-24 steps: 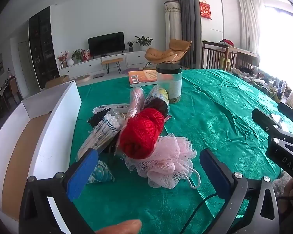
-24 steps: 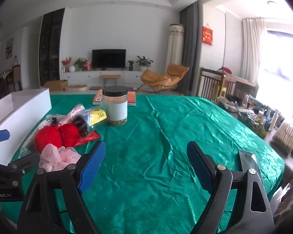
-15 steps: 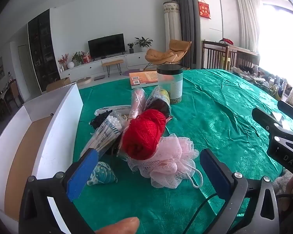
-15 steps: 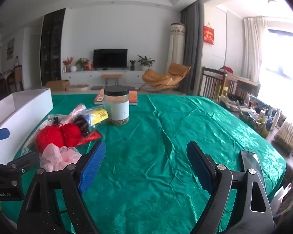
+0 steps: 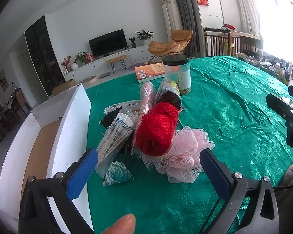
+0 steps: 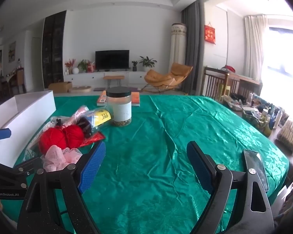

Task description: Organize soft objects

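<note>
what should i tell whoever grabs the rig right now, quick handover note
Left gripper: open, holding nothing, aimed at the pile.
Right gripper: open, holding nothing, over bare green tablecloth.
Things: red yarn, pink bath pouf, bag of cotton swabs and small teal pouch are heaped beside the white box. The jar and book stand behind.
Done: no item is visible in the box.
Left: move the soft items into it.
</note>
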`<state>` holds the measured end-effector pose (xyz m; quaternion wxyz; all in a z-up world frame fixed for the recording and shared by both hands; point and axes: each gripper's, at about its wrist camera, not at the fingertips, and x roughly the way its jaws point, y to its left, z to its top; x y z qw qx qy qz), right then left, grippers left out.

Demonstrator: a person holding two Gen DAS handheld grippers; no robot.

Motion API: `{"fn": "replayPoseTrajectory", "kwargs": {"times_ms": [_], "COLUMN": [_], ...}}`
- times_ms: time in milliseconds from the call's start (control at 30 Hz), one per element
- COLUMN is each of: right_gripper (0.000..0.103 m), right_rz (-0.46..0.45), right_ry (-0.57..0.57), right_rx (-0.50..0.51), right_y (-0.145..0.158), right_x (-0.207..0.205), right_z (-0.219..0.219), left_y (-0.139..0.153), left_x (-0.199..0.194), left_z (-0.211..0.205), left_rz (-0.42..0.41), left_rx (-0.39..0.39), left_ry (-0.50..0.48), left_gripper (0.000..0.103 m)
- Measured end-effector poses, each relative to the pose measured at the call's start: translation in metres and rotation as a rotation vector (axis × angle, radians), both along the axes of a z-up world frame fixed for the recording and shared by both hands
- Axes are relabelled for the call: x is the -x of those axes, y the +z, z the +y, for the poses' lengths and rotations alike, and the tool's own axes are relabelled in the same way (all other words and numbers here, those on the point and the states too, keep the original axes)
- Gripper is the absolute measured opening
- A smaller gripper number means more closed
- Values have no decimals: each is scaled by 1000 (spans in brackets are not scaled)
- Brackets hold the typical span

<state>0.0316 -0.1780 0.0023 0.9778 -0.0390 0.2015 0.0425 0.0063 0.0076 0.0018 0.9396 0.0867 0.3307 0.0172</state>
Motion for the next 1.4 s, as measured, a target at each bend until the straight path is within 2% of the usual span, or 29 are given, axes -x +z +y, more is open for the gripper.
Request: {"fn": "replayPoseTrajectory", "kwargs": {"times_ms": [100, 367, 567, 900, 1133, 1200, 1300, 1400], "right_gripper": [87, 87, 87, 87, 87, 87, 87, 87], "right_rz": [0, -4, 1, 16, 23, 60, 214, 354], "right_ry": [2, 19, 36, 71, 107, 174, 400, 558], "right_rx": [-2, -10, -13, -23, -71, -107, -169, -154], "right_y": [-1, -1, -2, -3, -3, -6, -19, -39], "right_x": [0, 2, 1, -1, -1, -7, -24, -43], "right_z": [1, 0, 1, 3, -1, 2, 26, 70], "left_y": [5, 15, 15, 19, 33, 36, 36, 34], "left_x": [-1, 6, 7, 12, 18, 20, 21, 23], "left_z": [7, 16, 24, 33, 58, 68, 80, 86], "left_rz": [4, -52, -38, -72, -129, -141, -146, -133], "left_rx": [41, 57, 88, 79, 89, 96, 113, 123], "left_ry": [-5, 36, 51, 84, 158, 176, 200, 210], "left_gripper": [103, 103, 103, 103, 103, 103, 103, 103]}}
